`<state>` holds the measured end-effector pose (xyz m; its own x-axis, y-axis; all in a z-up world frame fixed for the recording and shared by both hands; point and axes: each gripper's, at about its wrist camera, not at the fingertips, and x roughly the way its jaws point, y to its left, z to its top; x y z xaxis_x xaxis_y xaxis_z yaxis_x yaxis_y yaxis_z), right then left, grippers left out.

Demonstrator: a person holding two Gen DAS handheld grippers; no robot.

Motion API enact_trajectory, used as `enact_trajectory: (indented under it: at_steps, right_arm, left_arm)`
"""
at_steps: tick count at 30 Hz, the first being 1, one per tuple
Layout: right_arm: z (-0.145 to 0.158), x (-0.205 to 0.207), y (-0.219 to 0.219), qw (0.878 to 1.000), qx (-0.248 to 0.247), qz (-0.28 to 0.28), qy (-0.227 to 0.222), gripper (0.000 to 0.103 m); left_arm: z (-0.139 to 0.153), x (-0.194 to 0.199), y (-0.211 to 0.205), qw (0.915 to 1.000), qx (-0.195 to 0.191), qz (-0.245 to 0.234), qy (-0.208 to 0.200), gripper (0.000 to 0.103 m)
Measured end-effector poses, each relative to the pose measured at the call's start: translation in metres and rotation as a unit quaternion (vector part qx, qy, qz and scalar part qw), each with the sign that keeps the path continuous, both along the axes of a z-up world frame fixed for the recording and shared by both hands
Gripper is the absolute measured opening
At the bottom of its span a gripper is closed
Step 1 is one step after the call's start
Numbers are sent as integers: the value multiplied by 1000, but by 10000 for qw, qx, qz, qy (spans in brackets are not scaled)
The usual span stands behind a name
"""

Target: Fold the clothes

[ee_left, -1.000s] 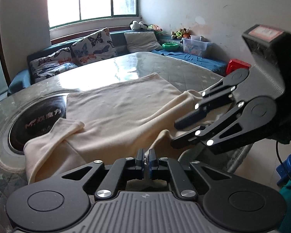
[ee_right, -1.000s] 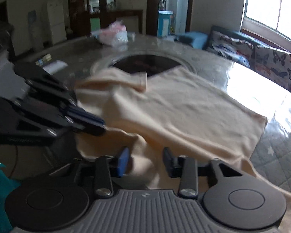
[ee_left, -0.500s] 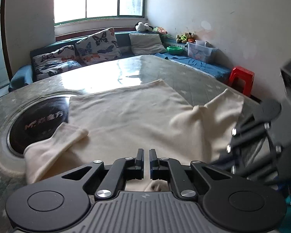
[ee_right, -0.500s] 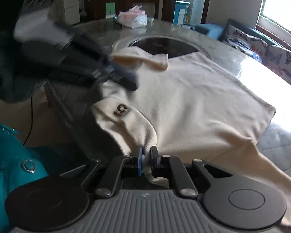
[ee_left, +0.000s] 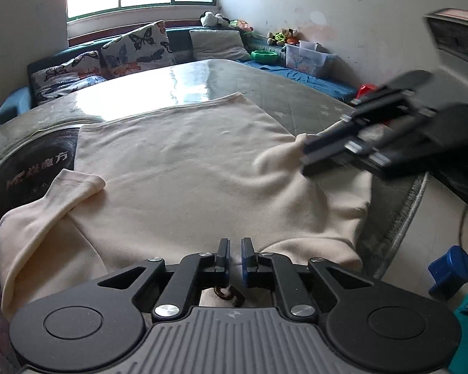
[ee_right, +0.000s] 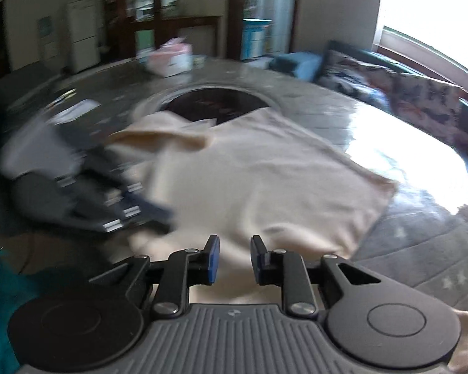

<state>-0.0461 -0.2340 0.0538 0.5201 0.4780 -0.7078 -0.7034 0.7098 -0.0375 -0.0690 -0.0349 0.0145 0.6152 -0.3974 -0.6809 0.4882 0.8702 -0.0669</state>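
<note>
A cream shirt [ee_left: 184, 168] lies spread flat on the round table [ee_left: 202, 78], one sleeve [ee_left: 59, 196] folded in at the left. My left gripper [ee_left: 235, 254] sits low at the shirt's near edge. Its jaws are opening, with a narrow gap between the pads, and I cannot tell whether cloth is in it. My right gripper [ee_left: 305, 155] hovers, blurred, over the bunched right sleeve [ee_left: 274, 159]. In the right wrist view its jaws [ee_right: 234, 243] are opening, apart above the shirt [ee_right: 265, 187], with nothing pinched. The left gripper [ee_right: 159, 212] shows there as a blur.
A dark round hotplate [ee_left: 31, 168] is set into the table's middle, partly under the shirt. A pink and white box [ee_right: 171, 59] stands at the far side. Beyond are a sofa with butterfly cushions [ee_left: 134, 50], a red stool [ee_left: 366, 88] and a blue object [ee_left: 449, 271] on the floor.
My right gripper shut on the shirt's near edge, then opened again, and swung in over the right sleeve, which is now bunched. My left gripper's jaws have parted slightly.
</note>
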Motion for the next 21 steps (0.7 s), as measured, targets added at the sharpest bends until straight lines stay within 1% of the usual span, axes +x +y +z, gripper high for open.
enact_trajectory:
  at_steps: [3,6,8,10,14,16,21]
  right_arm:
    - [-13,18,-3,9992,-117,-368,98,23]
    - [-27,36,-7,9968,-242,-731,209,22]
    - [-33,35,-16,9953,-196,-888,334,23]
    - [-33,29,-24,9947,-129,-944,382,23]
    - [-32,26,-29,9949,-79,-919,406,24]
    - [-28,28,-29,9950,-2,-898,436,30]
    - [-19,39,-26,9952,126,-906,354,32]
  left_arm:
    - [0,-2,1,10000,0,-2,6,11]
    - [-1,-3,2,10000,-7,-5,17,16]
    - [-1,-4,3,10000,-25,-33,23,19]
    - [0,-2,3,9999,-38,-90,34,25]
    - [4,9,1,9999,7,-157,26,26]
    - [8,18,4,10000,17,-78,-17,26]
    - [17,47,15,9993,75,328,-130,26]
